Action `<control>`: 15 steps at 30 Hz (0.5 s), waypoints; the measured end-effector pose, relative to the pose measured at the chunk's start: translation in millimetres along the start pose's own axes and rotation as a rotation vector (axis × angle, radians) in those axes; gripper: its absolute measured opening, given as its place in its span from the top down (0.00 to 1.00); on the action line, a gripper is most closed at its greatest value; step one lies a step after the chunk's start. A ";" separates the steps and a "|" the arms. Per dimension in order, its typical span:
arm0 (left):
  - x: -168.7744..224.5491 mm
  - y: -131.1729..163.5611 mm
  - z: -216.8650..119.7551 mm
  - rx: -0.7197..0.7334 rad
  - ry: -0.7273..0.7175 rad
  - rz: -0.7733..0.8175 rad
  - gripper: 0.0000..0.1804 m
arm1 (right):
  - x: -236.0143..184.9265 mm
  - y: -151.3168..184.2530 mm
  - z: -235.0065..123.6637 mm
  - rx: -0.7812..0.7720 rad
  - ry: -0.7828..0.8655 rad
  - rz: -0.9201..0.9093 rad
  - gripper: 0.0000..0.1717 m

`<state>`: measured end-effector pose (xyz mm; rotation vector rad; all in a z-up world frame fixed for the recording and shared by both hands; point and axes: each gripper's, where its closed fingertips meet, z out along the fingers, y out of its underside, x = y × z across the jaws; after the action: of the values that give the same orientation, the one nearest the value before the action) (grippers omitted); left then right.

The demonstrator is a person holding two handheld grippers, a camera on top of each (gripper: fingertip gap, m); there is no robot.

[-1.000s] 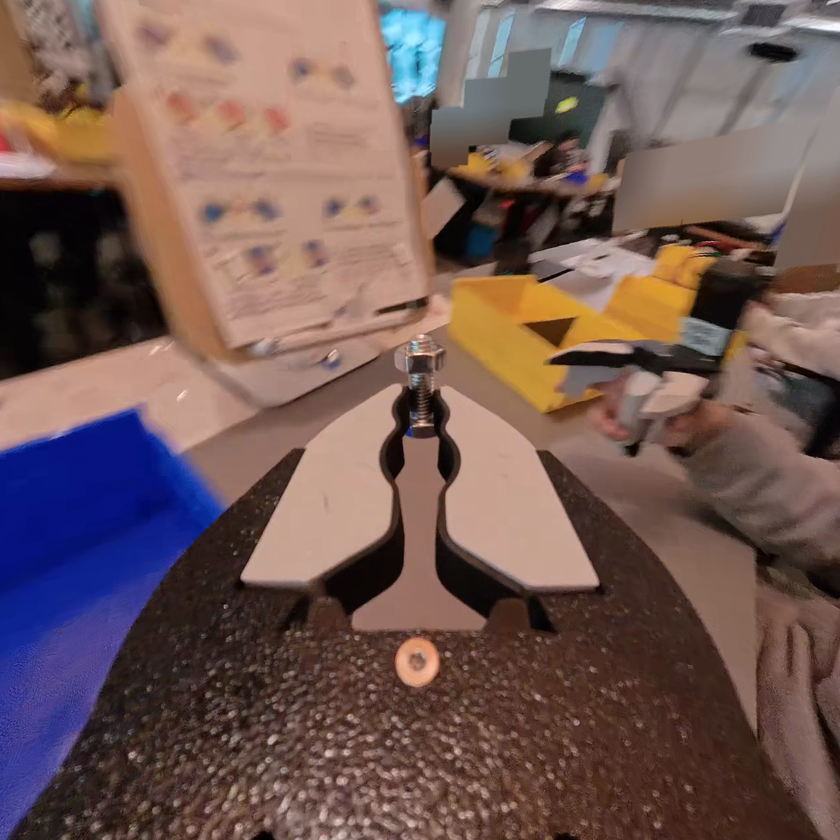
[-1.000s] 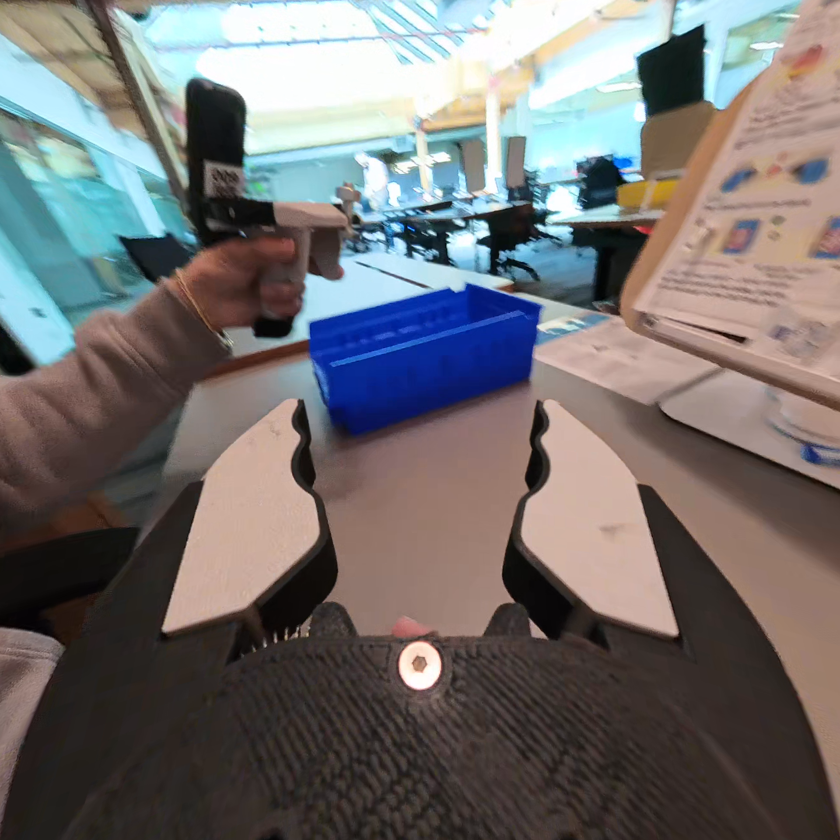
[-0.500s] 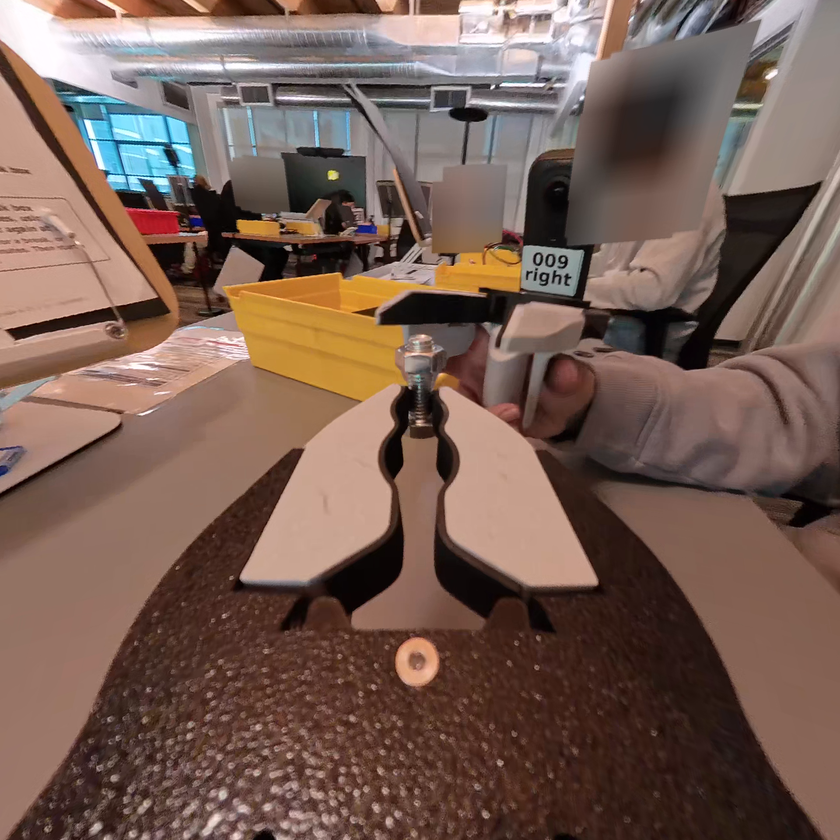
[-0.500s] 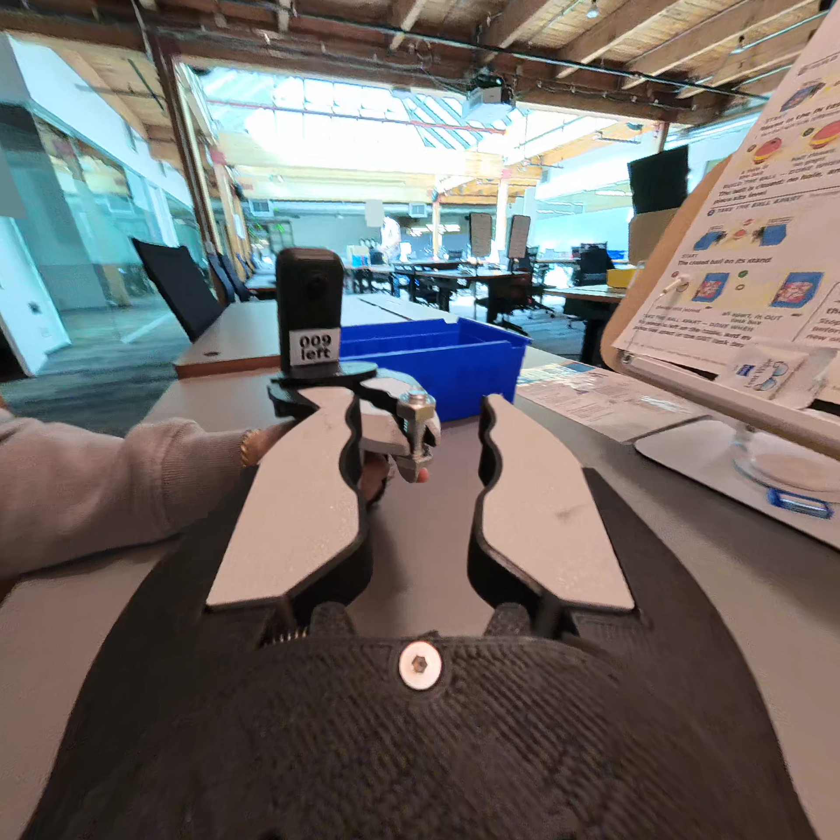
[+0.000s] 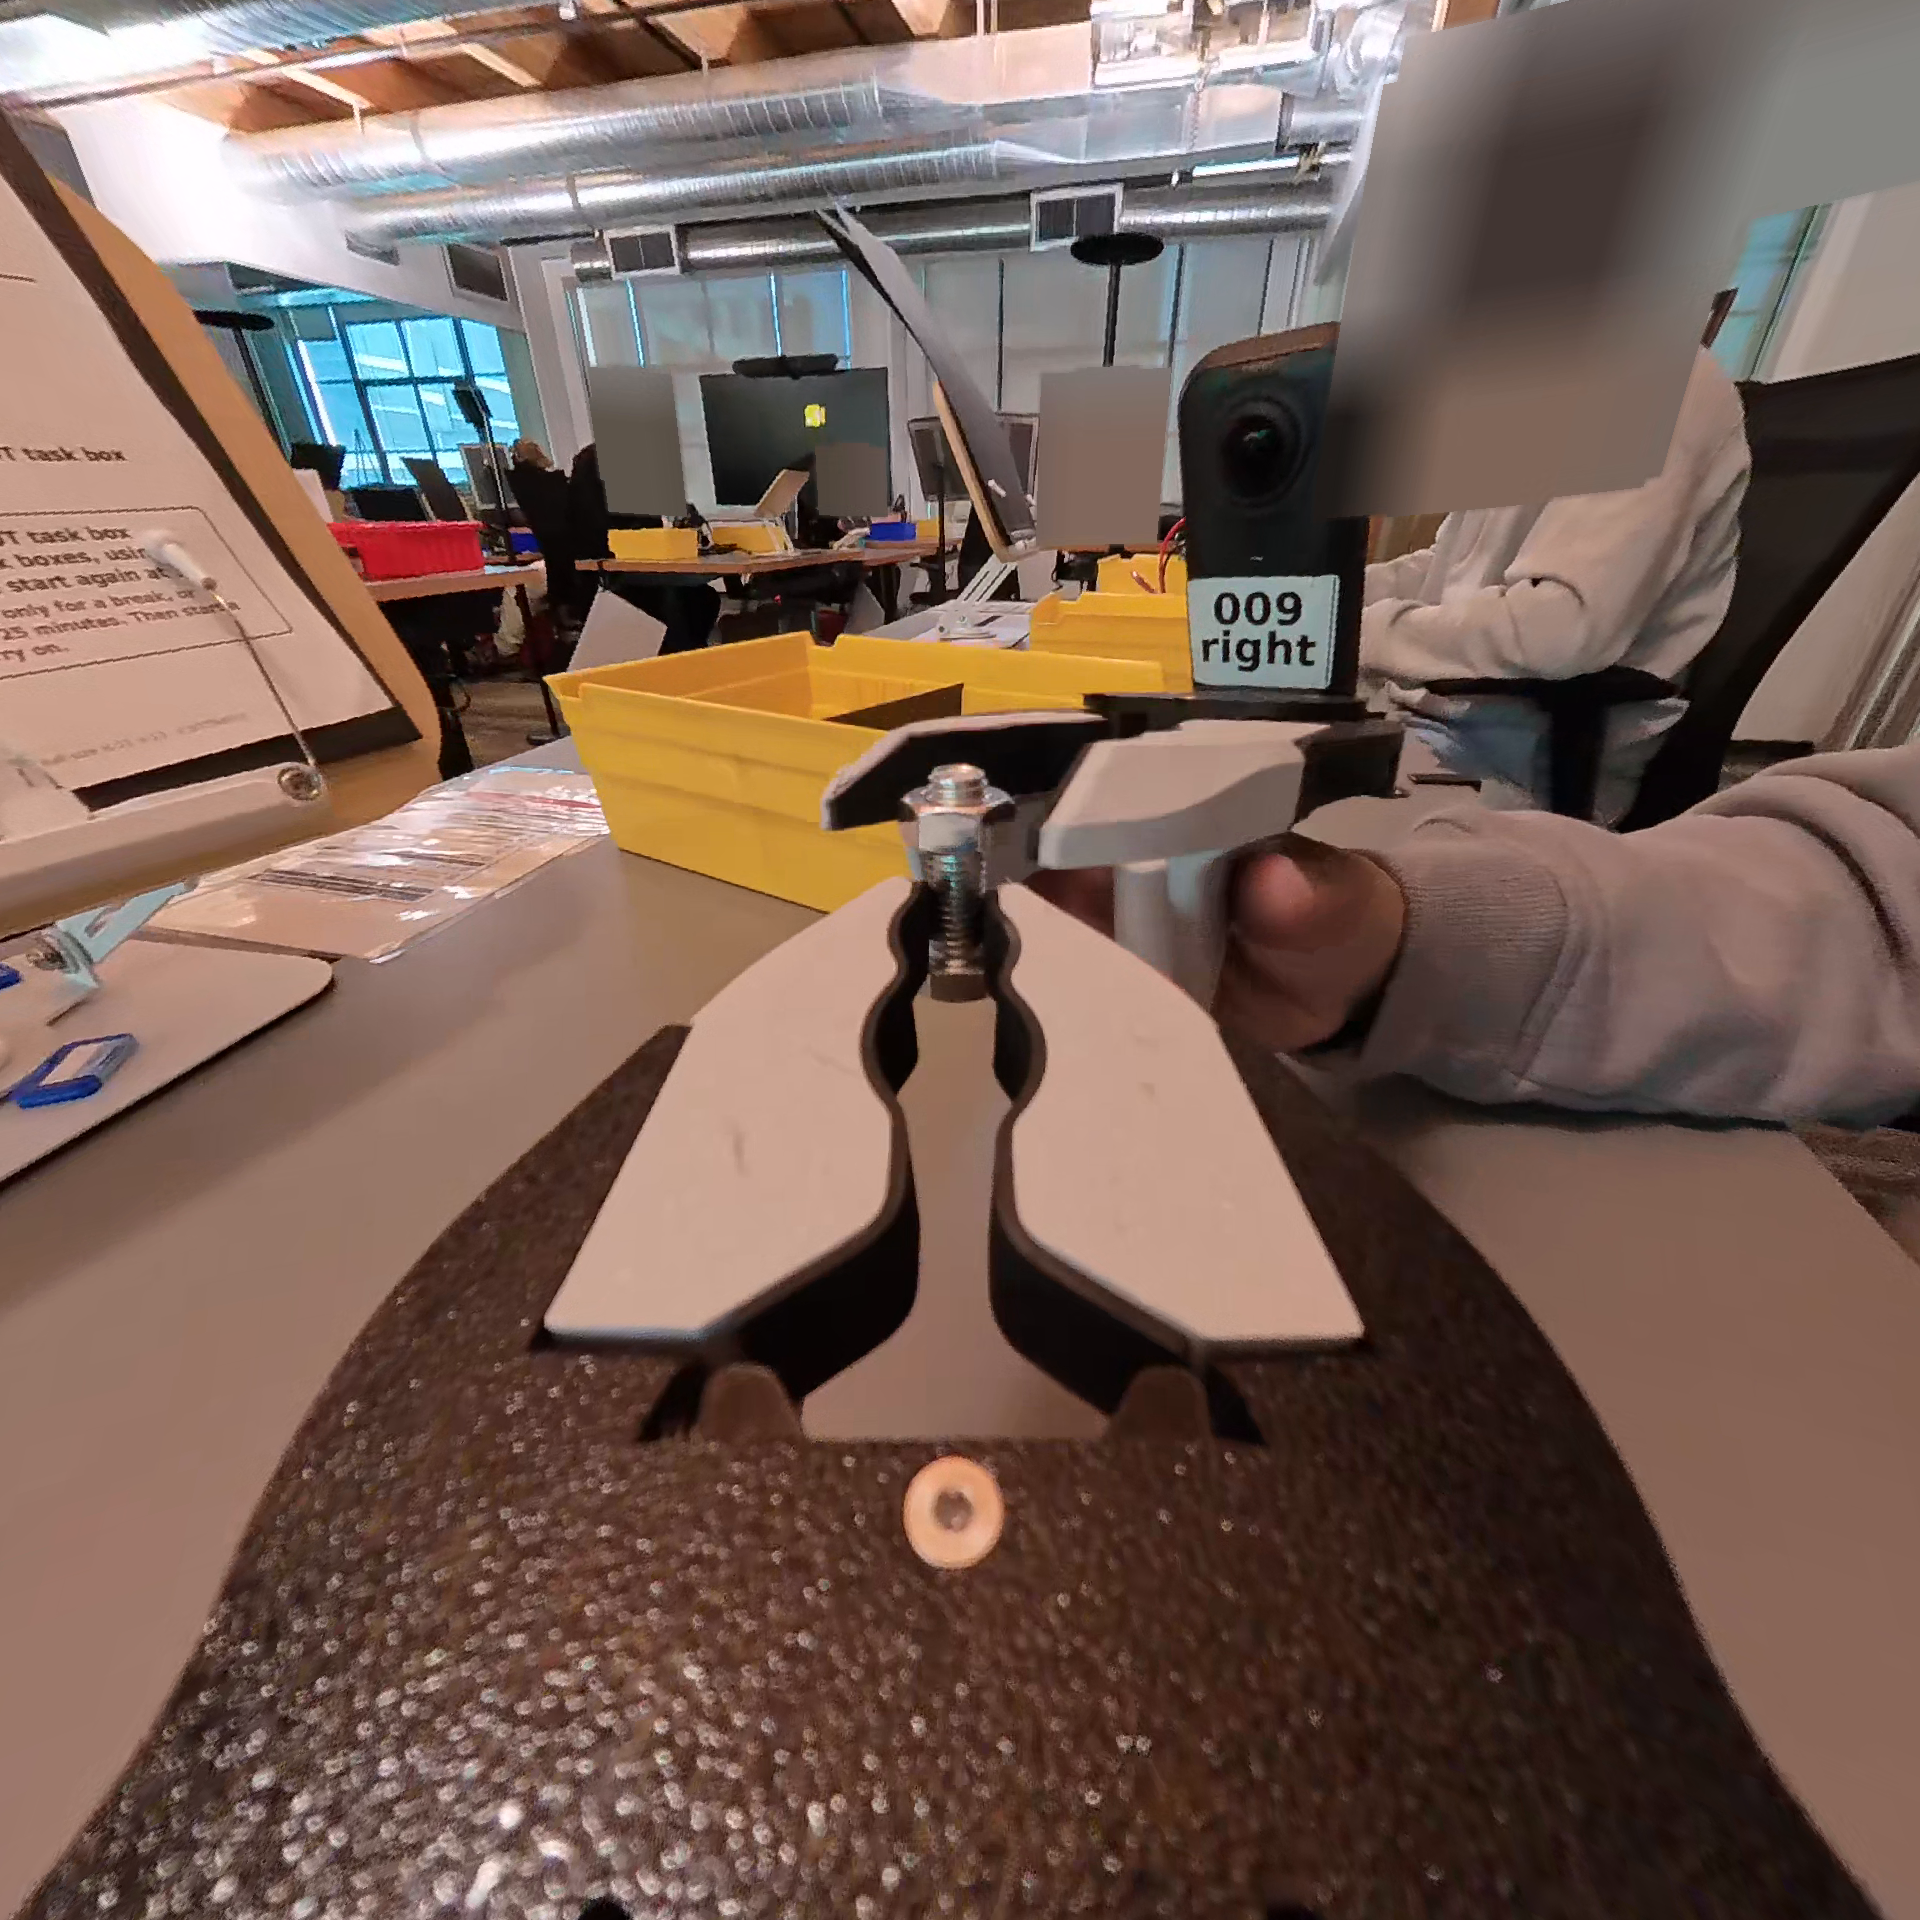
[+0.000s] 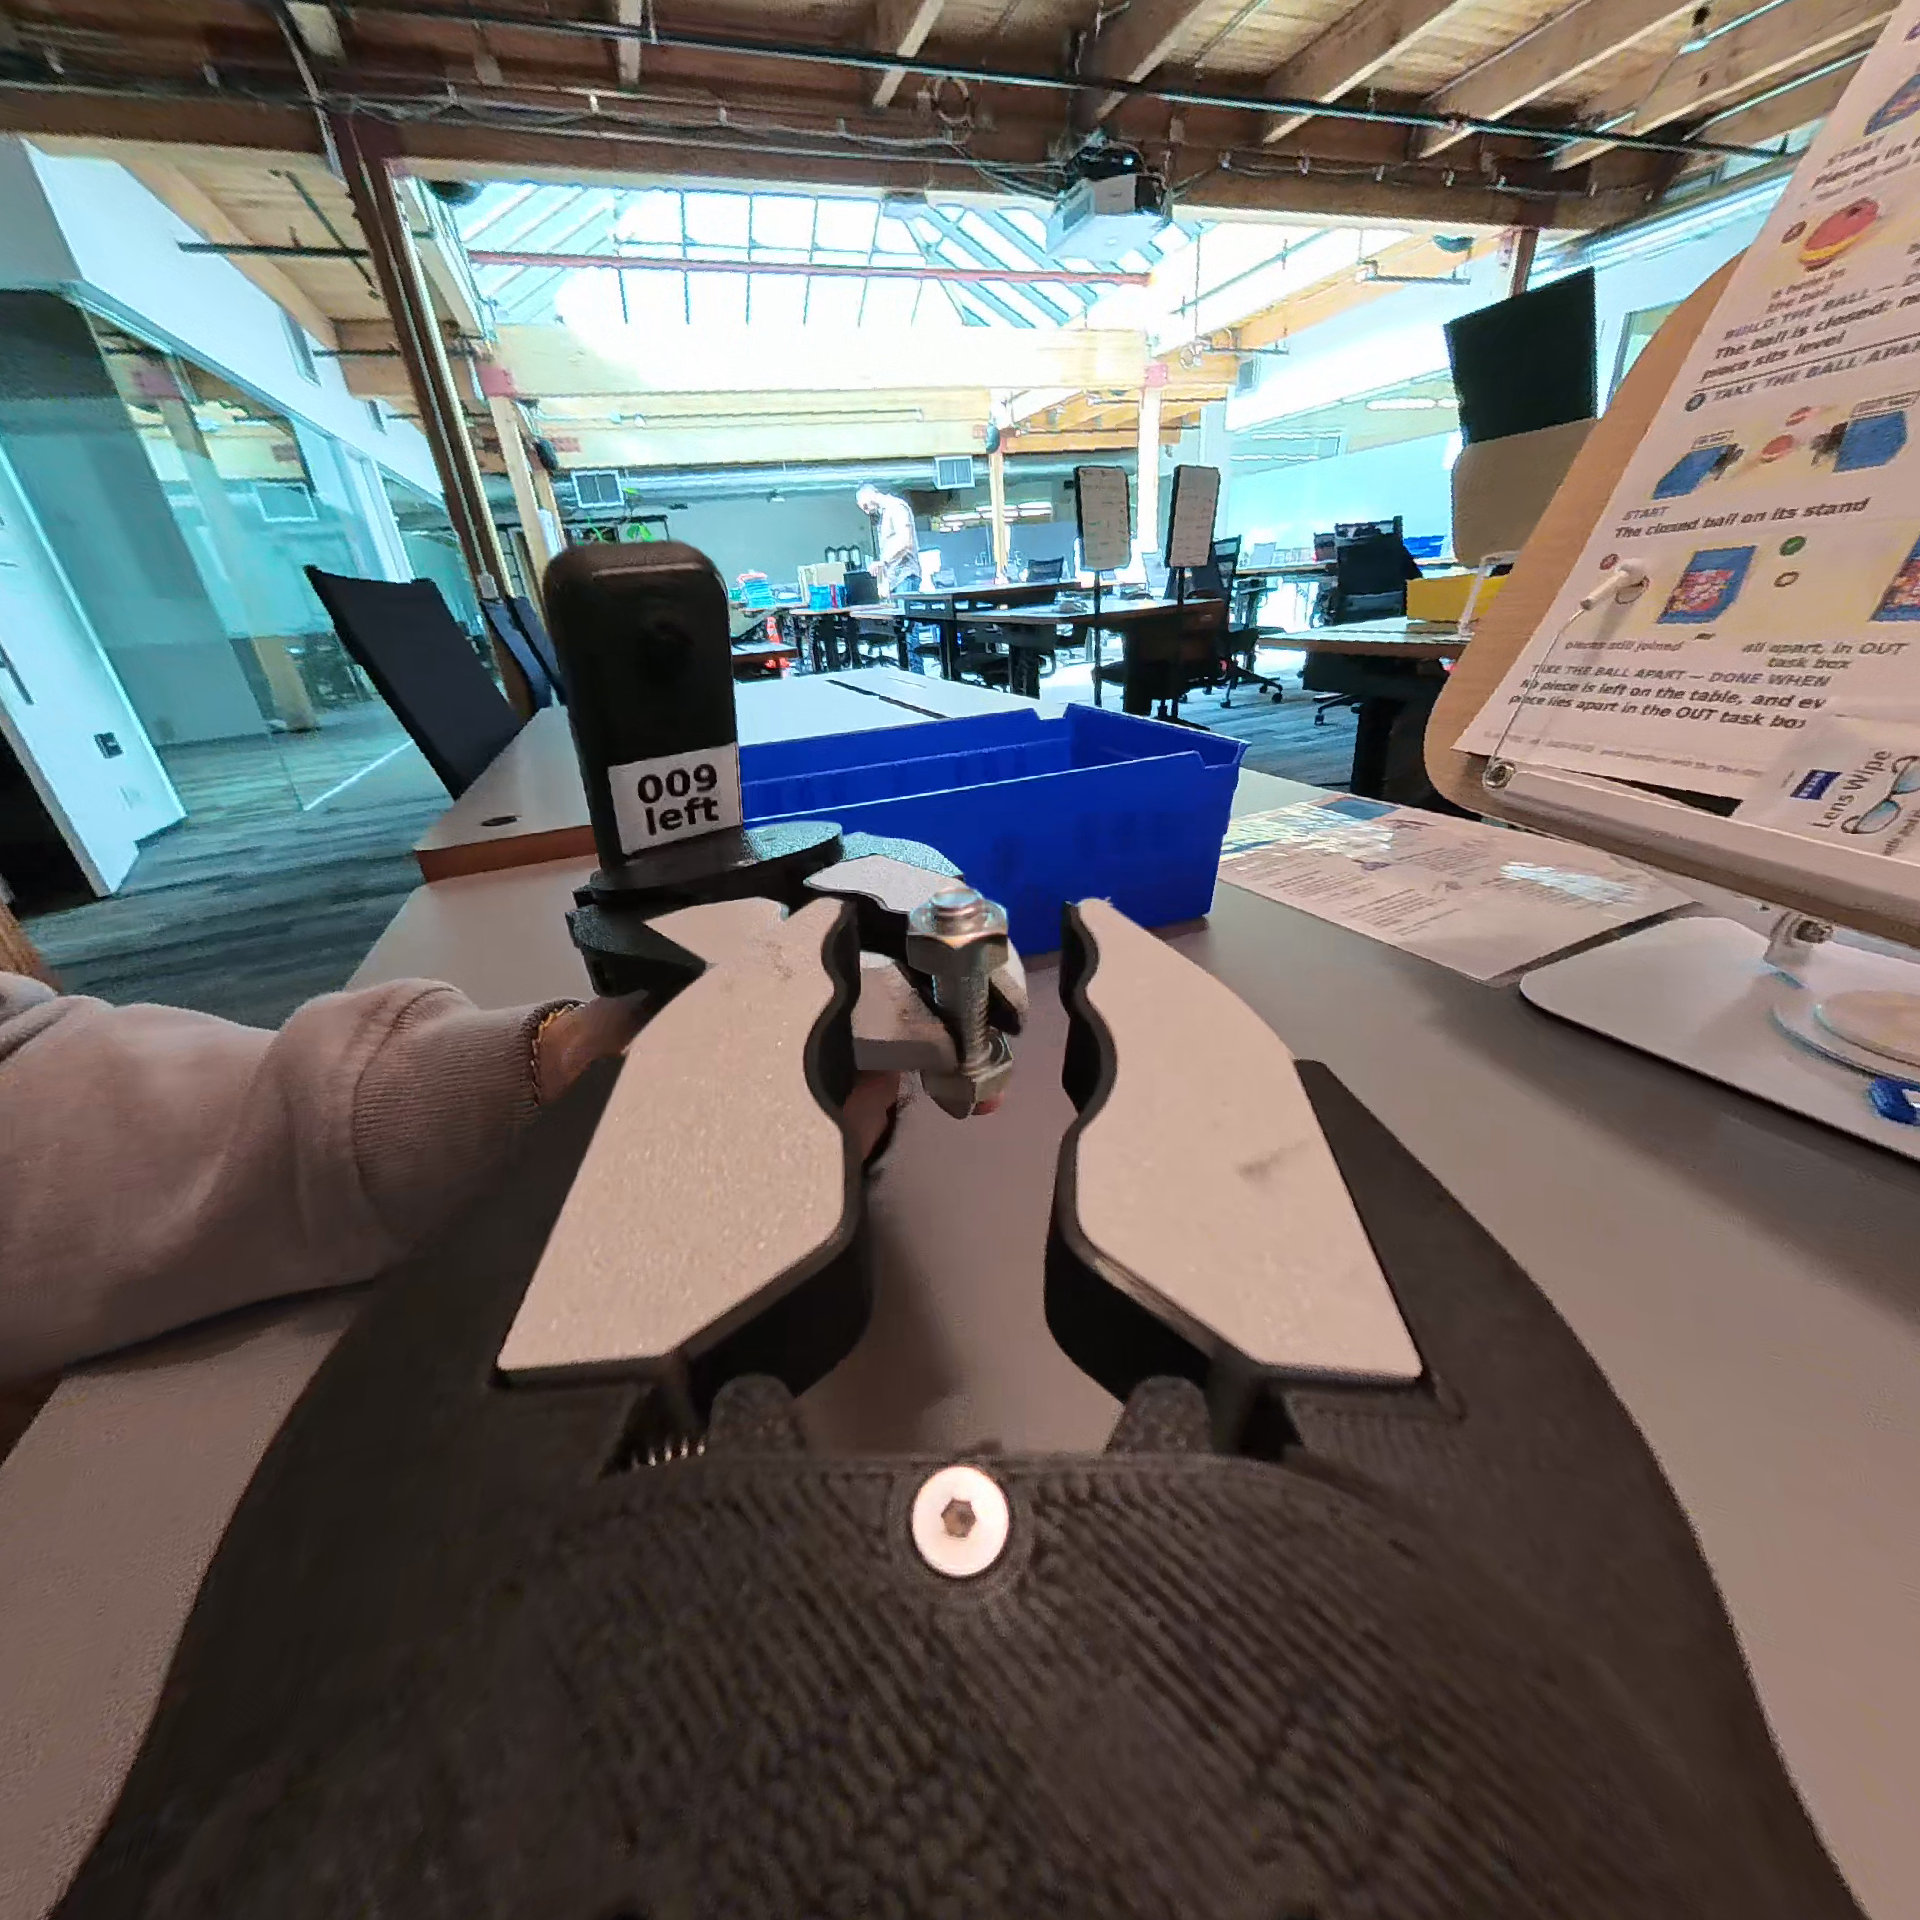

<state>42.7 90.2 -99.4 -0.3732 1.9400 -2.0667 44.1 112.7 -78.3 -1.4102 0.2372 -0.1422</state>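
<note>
Oddly, white label [image 5: 1260, 632] near bolt [image 5: 954, 871]

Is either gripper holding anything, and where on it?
The left gripper clamps a bolt by its threaded shank. The right gripper stands open around the nut, holding nothing.

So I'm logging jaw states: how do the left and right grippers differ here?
The left gripper is nearly closed, its fingers clamping an upright bolt by its threaded shank. The right gripper stands open, its fingers on either side of the bolt's nut, not pressing it. Both have light grey fingers on black bodies.
</note>
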 end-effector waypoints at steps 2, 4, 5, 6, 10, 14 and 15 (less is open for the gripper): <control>4.1 1.3 3.0 -0.018 0.007 0.015 0.95 | 1.1 -1.3 -0.8 0.006 0.008 -0.009 0.81; 5.0 -0.8 3.7 -0.019 -0.001 0.022 0.95 | 3.2 -5.1 -3.0 0.017 0.016 -0.018 0.83; 4.4 -3.1 2.8 -0.016 -0.008 0.022 0.95 | 3.9 -7.0 -4.6 0.017 0.011 -0.024 0.82; 2.3 -6.5 0.9 -0.006 -0.025 0.027 0.95 | 6.6 -10.0 -7.3 0.019 0.017 -0.035 0.80; -1.4 -32.2 -15.1 0.084 -0.050 0.050 0.95 | 40.7 -24.1 -27.5 0.055 0.165 -0.024 0.80; -5.6 -45.4 -21.9 0.090 -0.119 0.085 0.95 | 18.8 -34.6 -25.1 0.107 0.034 0.015 0.73; -7.2 -44.4 -21.0 0.091 -0.130 0.066 0.95 | 9.5 -36.1 -22.0 0.119 -0.002 0.014 0.73</control>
<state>40.2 114.9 -56.3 -0.4069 1.7541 -2.0277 49.3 83.7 -46.6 -1.2903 0.2331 -0.1414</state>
